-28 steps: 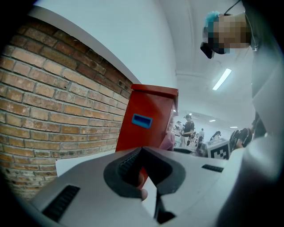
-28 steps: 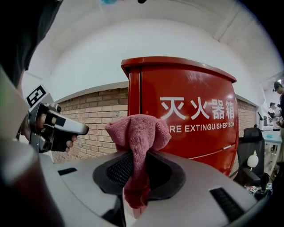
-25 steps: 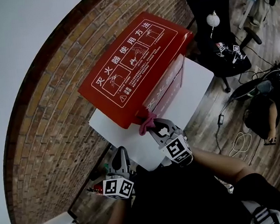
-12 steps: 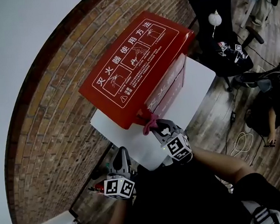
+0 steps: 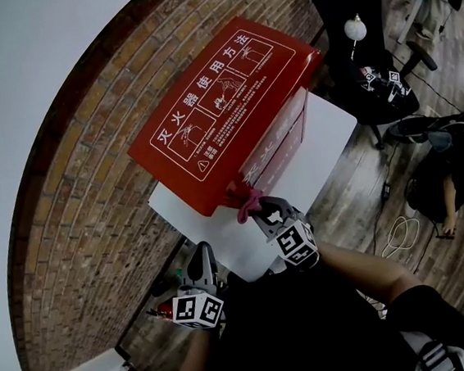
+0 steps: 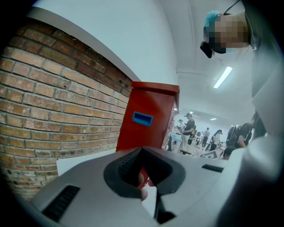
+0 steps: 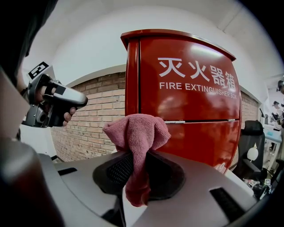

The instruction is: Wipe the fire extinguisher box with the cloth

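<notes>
The red fire extinguisher box [image 5: 223, 99] stands against the brick wall on a white platform [image 5: 326, 138]. White lettering shows on its top and on its front [image 7: 191, 111]. My right gripper [image 5: 261, 210] is shut on a pink cloth [image 5: 246, 202] at the box's lower near corner. In the right gripper view the cloth [image 7: 137, 133] bunches up out of the jaws, right in front of the box's left front edge. My left gripper [image 5: 200, 258] hangs lower, away from the box, with its jaws together and nothing held. In its own view the box's side [image 6: 148, 119] is ahead.
The brick wall [image 5: 77, 197] runs behind and left of the box. A black office chair [image 5: 357, 44] stands to the box's right. A person [image 5: 450, 182] crouches on the wooden floor at the right, with cables [image 5: 398, 233] nearby. A small red object [image 5: 153, 312] lies on the floor by my left gripper.
My right gripper and the cloth have shifted slightly to the right along the box's lower corner. The left gripper has stayed where it was.
</notes>
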`<control>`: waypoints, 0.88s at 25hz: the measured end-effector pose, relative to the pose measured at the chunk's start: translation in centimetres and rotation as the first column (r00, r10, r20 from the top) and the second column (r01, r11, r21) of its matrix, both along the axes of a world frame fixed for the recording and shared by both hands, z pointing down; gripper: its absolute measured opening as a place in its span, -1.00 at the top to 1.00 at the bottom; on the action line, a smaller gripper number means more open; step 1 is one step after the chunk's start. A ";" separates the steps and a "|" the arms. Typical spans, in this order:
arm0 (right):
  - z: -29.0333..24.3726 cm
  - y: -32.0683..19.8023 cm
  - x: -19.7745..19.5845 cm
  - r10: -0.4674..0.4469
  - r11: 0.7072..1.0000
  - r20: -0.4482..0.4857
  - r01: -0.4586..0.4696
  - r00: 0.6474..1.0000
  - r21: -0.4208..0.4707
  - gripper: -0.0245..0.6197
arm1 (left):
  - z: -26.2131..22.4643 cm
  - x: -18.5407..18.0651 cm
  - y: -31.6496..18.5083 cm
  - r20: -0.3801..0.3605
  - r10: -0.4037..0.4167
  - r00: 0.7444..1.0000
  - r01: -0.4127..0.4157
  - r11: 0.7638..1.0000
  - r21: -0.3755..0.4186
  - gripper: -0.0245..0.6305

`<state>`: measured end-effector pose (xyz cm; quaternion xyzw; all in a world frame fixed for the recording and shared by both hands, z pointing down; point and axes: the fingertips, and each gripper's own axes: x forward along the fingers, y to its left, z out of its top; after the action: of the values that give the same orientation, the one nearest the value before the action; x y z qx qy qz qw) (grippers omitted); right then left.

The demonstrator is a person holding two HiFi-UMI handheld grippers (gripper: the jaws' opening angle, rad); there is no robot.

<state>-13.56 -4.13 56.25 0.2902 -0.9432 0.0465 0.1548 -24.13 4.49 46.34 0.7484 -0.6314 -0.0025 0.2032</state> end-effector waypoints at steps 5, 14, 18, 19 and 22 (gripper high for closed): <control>0.0 -0.7 0.6 0.022 1.000 0.005 -0.022 1.000 -0.005 0.64 | 0.1 0.0 0.0 0.001 0.003 1.000 -0.003 1.000 -0.004 0.87; 0.2 -1.9 1.7 0.052 0.999 -0.005 -0.052 0.999 -0.003 0.64 | 0.1 0.2 0.0 0.001 0.006 1.000 -0.006 1.000 -0.007 0.87; 0.2 -2.5 2.2 0.062 0.998 -0.007 -0.062 0.998 0.002 0.64 | 0.2 0.2 0.1 0.002 0.003 1.000 -0.003 1.000 -0.008 0.87; 0.2 -2.6 2.2 0.063 0.998 -0.005 -0.063 0.998 0.002 0.64 | 0.2 0.3 0.1 0.002 0.003 1.000 -0.003 1.000 -0.009 0.87; 0.3 -2.8 2.5 0.070 0.998 -0.003 -0.070 0.998 -0.001 0.64 | 0.3 0.4 0.2 0.004 0.004 1.000 -0.004 1.000 -0.010 0.87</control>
<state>-11.09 -6.97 56.54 0.3229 -0.9323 0.0520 0.1545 -23.76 4.65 46.63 0.7486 -0.6303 0.0024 0.2056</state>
